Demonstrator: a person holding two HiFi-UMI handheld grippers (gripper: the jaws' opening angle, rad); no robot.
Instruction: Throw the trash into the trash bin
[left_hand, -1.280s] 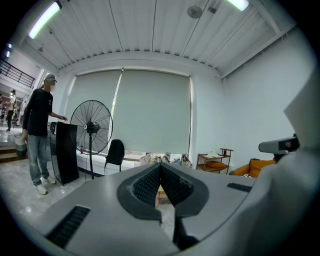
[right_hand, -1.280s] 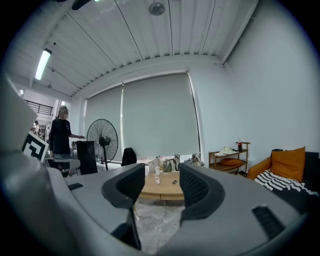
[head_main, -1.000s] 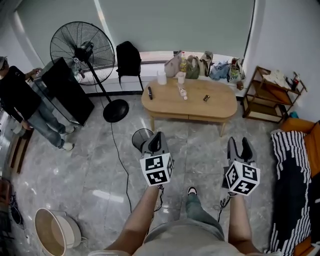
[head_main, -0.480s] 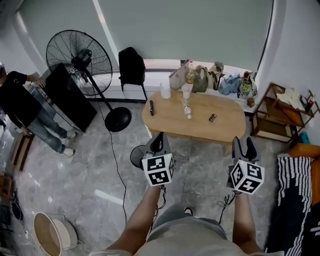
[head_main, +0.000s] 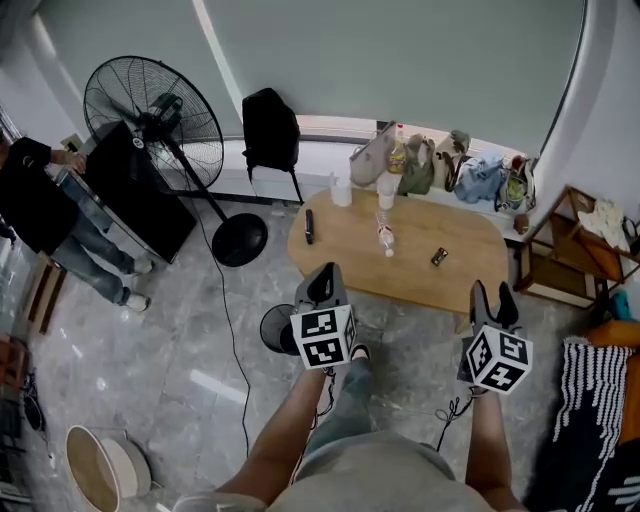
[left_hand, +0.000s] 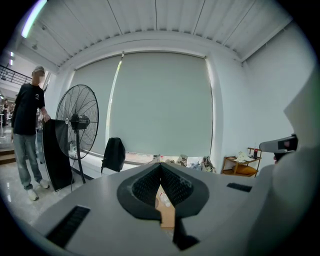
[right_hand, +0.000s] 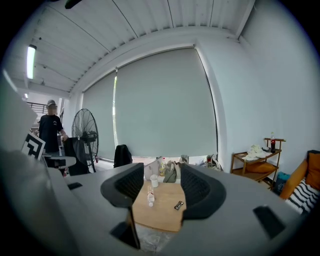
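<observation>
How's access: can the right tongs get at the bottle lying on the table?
Probably yes, once closer. The right tongs are open, empty and short of the table; nothing stands between them and the bottle.

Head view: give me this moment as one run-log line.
left tool shut, empty | right tool open, empty | bottle lying on table | trash bin on floor

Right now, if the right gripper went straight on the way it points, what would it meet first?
Probably the near edge of the wooden table, which fills the gap framed by the open, empty right gripper in its own view. Depth is unclear, but nothing shows in between.
</observation>
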